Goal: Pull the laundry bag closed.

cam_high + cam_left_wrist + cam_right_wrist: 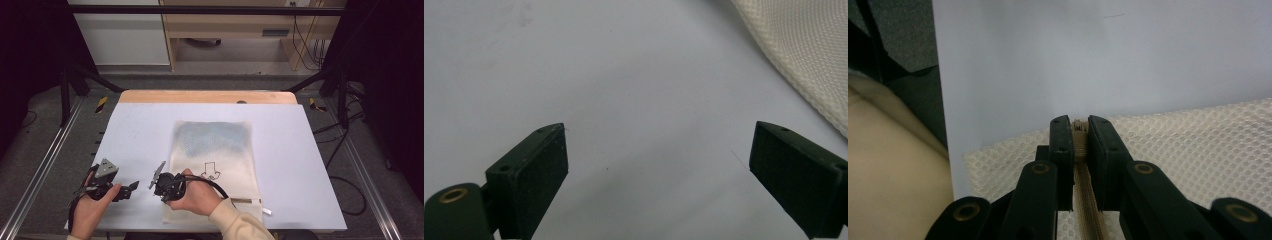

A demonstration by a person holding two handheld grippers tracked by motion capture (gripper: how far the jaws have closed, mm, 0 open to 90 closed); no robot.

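Observation:
A cream mesh zip bag point(212, 150) with a blue-grey patch and an arrow drawing lies flat on the white table point(140, 130). My right gripper point(164, 192) sits at the bag's near left corner. In the right gripper view the right gripper point(1079, 122) is shut on the beige zipper point(1081, 150), close to the edge of the mesh bag point(1198, 145). My left gripper point(129, 190) hovers left of the bag. In the left gripper view the left gripper point(659, 130) stands open over bare table, with a corner of the bag point(804, 60) at the upper right.
The zipper's far end and a small white tag point(266, 212) lie at the bag's near right corner. The table's near edge point(125, 229) runs just below both hands. A cream sleeve point(888, 165) shows at the left of the right gripper view.

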